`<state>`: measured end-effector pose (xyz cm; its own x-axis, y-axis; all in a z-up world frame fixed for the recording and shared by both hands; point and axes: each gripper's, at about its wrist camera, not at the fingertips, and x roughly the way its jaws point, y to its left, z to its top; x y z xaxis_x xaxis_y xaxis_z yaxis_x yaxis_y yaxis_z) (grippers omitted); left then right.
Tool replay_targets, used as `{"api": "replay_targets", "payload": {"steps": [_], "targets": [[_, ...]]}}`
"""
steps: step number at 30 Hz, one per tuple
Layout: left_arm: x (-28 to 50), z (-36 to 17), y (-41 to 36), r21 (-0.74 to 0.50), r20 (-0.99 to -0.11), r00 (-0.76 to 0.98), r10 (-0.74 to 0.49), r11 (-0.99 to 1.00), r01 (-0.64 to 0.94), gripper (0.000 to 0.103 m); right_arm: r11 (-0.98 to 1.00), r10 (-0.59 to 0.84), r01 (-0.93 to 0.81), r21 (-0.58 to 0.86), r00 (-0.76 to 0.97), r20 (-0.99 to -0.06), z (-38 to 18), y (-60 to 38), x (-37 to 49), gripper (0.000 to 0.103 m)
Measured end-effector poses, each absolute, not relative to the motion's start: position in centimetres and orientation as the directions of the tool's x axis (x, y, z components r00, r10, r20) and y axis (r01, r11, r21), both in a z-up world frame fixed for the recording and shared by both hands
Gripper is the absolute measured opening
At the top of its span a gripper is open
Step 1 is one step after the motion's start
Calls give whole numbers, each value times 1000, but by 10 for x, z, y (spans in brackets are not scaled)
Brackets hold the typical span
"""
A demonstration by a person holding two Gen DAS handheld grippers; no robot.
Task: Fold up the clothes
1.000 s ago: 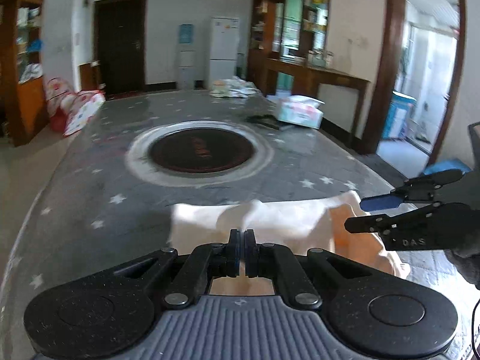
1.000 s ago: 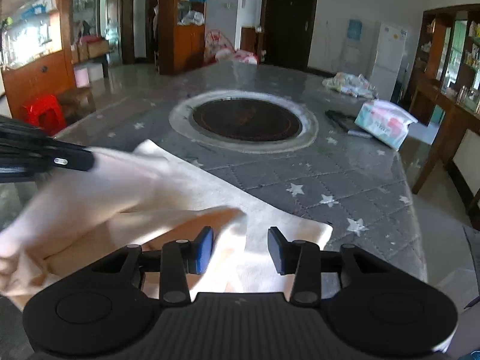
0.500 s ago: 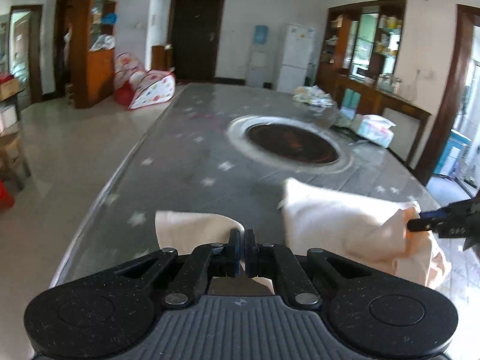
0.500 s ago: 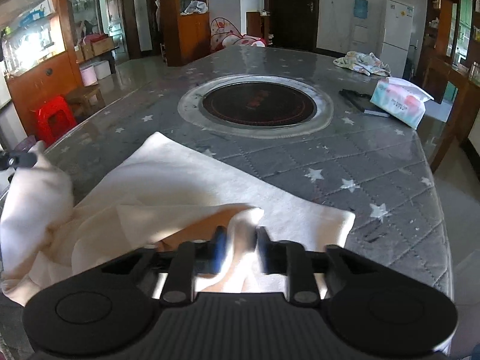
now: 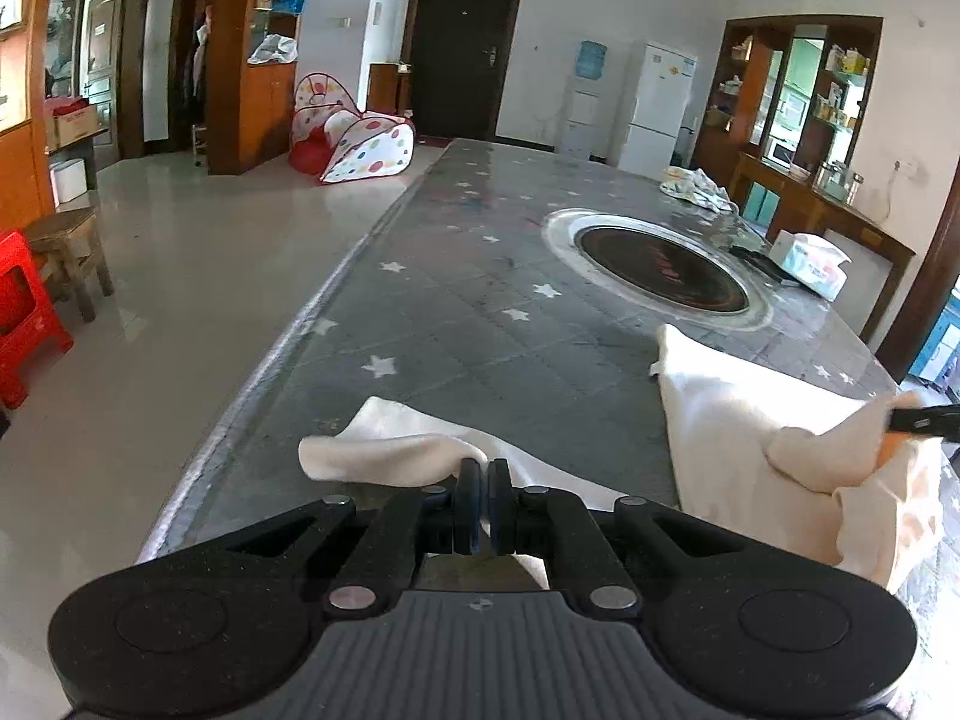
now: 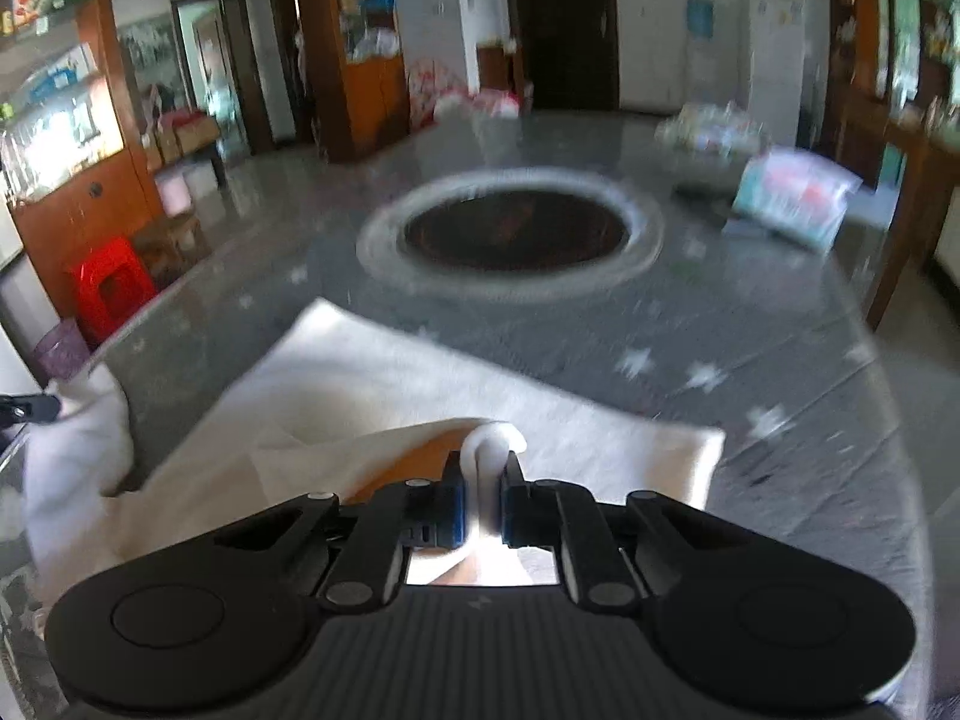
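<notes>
Because we hold the cream garment [image 5: 750,420] by two separate parts, it sags between our hands instead of lying flat; the left tool [image 5: 482,477] has its fingers pressed together on a bunched corner of the cloth near the left edge of the worktop [image 5: 480,312], and the right tool [image 6: 483,474] is clamped on a small roll of fabric that pokes up between its blue pads; most of the garment rests on the near end of the worktop, short of the dark round inset [image 5: 660,261]; we judge the two grips are set apart to spread or carry an edge over for a fold, though which fold this is we cannot say; the right wrist view is blurred, so the tissue pack [image 6: 792,204] and the heap of cloth [image 6: 708,132] beyond it are only smears; the span of cloth running under the left tool's body is hidden; the garment's kind and its far-right edge are hard to make out.
</notes>
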<state>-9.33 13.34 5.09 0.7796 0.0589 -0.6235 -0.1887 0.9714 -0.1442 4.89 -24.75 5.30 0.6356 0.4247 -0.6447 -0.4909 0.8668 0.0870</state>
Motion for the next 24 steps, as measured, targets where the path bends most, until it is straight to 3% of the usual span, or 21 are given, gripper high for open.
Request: {"api": "replay_targets", "payload": {"steps": [7,12,15,19,21,24], "targets": [[-106,48,143,-144,-626,776,75,967,-210,3,919,362,-388,63,772,-522,92,-304,-48,9],[-116,43,147,-122,-644,761,79,971,-204,3,943,288,-329,57,717,-635,67,-336,-98,12],[-120,42,150,-108,-654,752,83,974,-201,3,958,226,-285,29,689,-689,53,-348,-112,20],[-124,47,151,-90,-652,752,93,976,-199,9,964,193,-267,-9,717,-670,60,-352,-114,24],[-126,49,151,-77,-648,755,103,977,-200,10,953,214,-301,-23,729,-650,65,-342,-108,36],[-130,52,151,-60,-643,754,130,974,-219,13,925,262,-377,-51,728,-634,65,-319,-92,40]]}}
